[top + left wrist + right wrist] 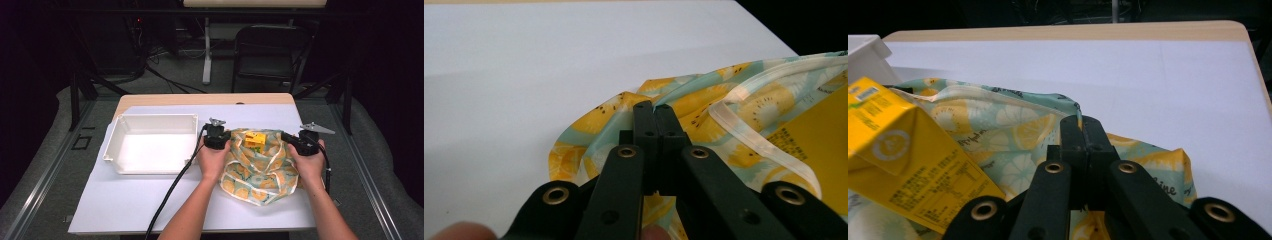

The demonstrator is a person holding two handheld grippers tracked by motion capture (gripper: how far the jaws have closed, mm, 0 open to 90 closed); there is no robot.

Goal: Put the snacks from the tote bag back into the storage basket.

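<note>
in the left gripper view the black jaws of the left tool (pixel 652 107) stand pressed together, and a thin edge of the soft cloth bag printed with yellow lemon slices on pale green (pixel 704 107) is pinched between the tips. the lower part of the bag is hidden behind the jaws, and a blurred fingertip is cut off at the bottom edge. in the right gripper view the right tool (pixel 1082 120) is closed in the same way on the opposite edge of the bag, where a dark-piped hem meets the tips.

inside the open bag lies a yellow cardboard carton with a folded gable top (pixel 908 165). it has small printed text and a round pale mark, but the writing is too small to read. dark script letters on the cloth are also not clear enough to read.

in the high view the bag lies crumpled on the white sheet over the wooden tabletop (pixel 150 205), between the two hands. just to its left stands an empty white plastic rectangular tray (pixel 112 145), smooth, with high walls. beyond the tabletop a dark chair (pixel 265 55) is hard to see.
</note>
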